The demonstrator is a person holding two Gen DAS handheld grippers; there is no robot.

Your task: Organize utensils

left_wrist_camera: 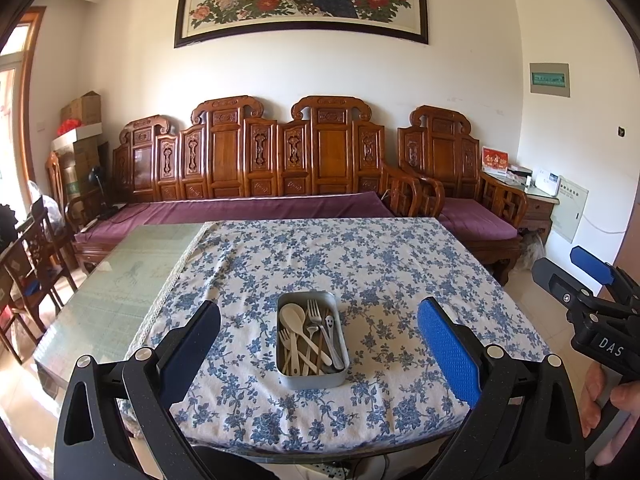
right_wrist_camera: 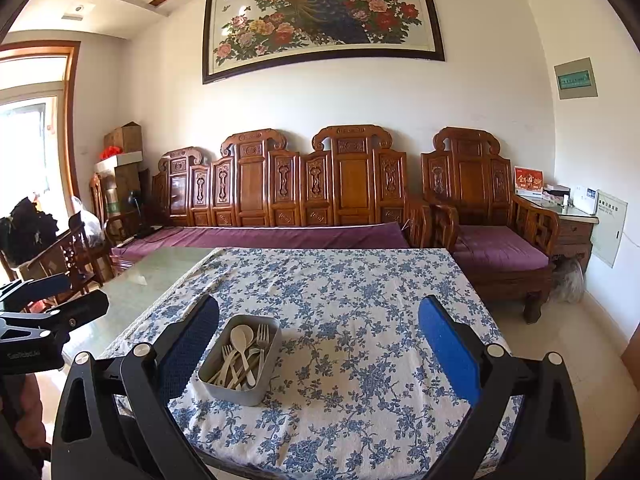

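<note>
your left tool (left_wrist_camera: pixel 318 334) and right tool (right_wrist_camera: pixel 319 332) both hung wide open and empty above the worktop (left_wrist_camera: pixel 400 264), where the utensils (left_wrist_camera: pixel 310 336) all lay jumbled inside the metal tin (left_wrist_camera: pixel 312 379), fitting either sorting's start or end.

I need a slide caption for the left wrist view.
Open left gripper faces a tin of utensils on a floral cloth.

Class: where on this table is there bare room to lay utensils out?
All utensils sit crowded in the metal tin. Bare floral tablecloth lies right of the tin and behind it toward the sofa; the uncovered glass tabletop lies left.
</note>
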